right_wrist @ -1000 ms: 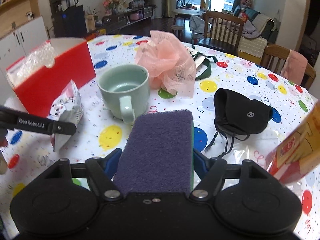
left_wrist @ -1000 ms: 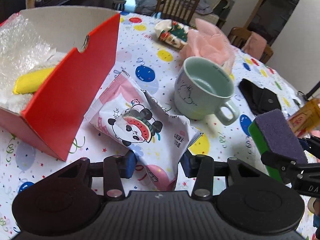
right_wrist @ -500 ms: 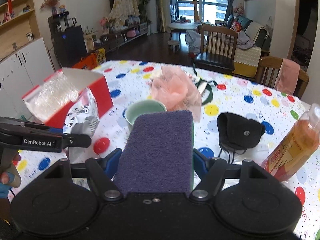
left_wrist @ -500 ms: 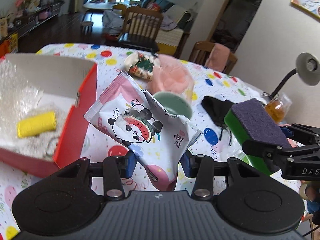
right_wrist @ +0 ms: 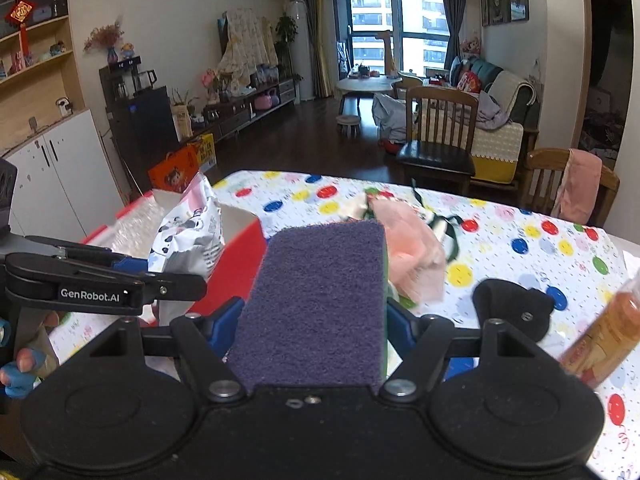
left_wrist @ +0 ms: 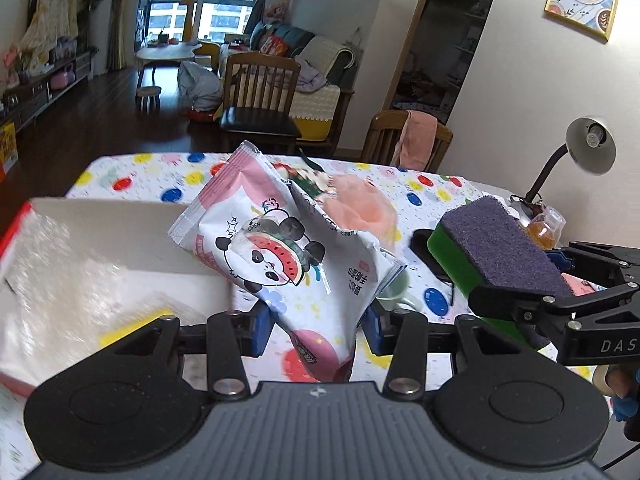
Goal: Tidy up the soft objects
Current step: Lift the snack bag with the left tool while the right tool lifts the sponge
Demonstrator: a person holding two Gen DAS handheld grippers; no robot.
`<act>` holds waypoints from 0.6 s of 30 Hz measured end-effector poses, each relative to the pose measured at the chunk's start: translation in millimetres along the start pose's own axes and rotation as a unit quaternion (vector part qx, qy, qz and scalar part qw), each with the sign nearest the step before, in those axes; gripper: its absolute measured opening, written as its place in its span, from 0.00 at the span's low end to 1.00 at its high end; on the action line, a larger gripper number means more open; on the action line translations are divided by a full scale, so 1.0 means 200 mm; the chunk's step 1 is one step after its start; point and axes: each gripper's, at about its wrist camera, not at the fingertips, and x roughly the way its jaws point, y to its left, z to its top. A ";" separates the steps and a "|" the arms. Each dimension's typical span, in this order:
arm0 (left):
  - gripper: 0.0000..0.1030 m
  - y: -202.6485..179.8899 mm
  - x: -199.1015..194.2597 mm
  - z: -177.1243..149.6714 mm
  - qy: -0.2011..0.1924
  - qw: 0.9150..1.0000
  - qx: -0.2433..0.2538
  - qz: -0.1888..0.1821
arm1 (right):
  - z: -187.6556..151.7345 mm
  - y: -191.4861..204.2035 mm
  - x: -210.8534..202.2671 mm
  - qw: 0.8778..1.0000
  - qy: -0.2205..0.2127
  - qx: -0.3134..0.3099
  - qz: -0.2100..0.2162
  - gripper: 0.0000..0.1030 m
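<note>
I see a round tabletop [right_wrist: 520, 240] under a white cloth with coloured dots, filling the middle of both views. At the left of the left wrist view sits an open red box [left_wrist: 120, 220] lined with bubble wrap, a yellow roll [left_wrist: 132, 320] lying inside it. My left hand-held gripper [left_wrist: 316, 326] is clamped on the lower end of a pink and white panda snack packet [left_wrist: 288, 248], which stands up at centre frame, lifted clear of the tabletop beside the box. My right hand-held gripper [right_wrist: 314, 320] is clamped on the sides of a purple and green sponge [right_wrist: 320, 296], held at centre of the right wrist view. Behind it lie a pink mesh puff [right_wrist: 412, 252] and, lower right, a black pouch [right_wrist: 512, 304]. An orange bottle [right_wrist: 604, 340] stands at the right edge.
</note>
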 end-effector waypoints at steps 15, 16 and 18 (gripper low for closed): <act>0.43 0.47 -0.09 0.12 0.027 0.998 0.051 0.003 | 0.14 0.43 0.22 1.000 -0.006 -0.016 0.015 0.71; 0.43 0.51 -0.09 0.12 0.032 0.998 0.051 0.003 | 0.15 0.46 0.23 1.000 -0.005 -0.017 0.016 0.71; 0.43 0.59 -0.08 0.12 0.041 0.998 0.050 0.002 | 0.16 0.51 0.28 1.000 -0.001 -0.019 0.015 0.71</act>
